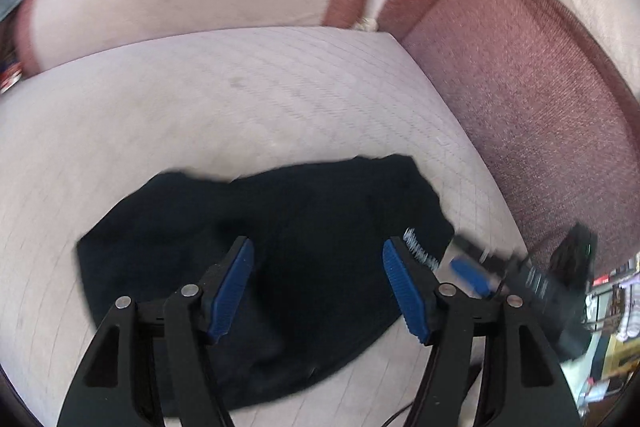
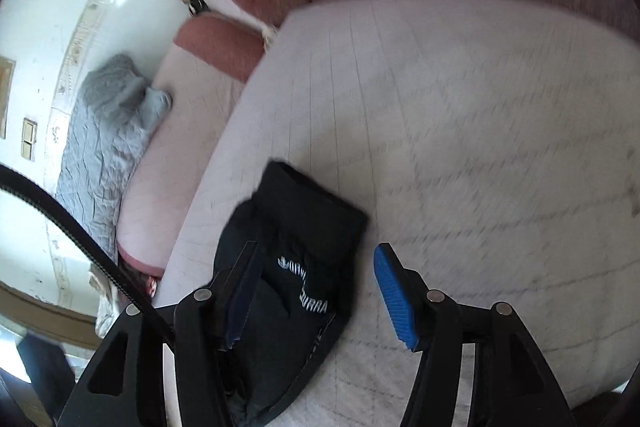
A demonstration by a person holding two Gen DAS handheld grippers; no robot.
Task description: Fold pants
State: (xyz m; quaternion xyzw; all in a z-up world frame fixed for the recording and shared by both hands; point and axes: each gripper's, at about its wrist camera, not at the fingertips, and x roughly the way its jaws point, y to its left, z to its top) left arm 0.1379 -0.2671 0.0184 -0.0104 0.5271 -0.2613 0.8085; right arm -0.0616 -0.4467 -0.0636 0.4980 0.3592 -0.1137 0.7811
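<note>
While the quilted pale cushion [image 1: 248, 99] of the sofa bears the load, the black pants [image 1: 280, 247] are seen lying in a compact bundle near its front edge. Left gripper [image 1: 318, 281]: jaws spread wide above the cloth, nothing held. Right gripper [image 2: 316, 291]: likewise wide, empty, over the printed lettering [image 2: 304, 283]. Folding judged nearly done; edges should be squared and pressed flat, not dragged.

left gripper [image 1: 318, 287] spread wide above folded black pants [image 1: 256, 251].
</note>
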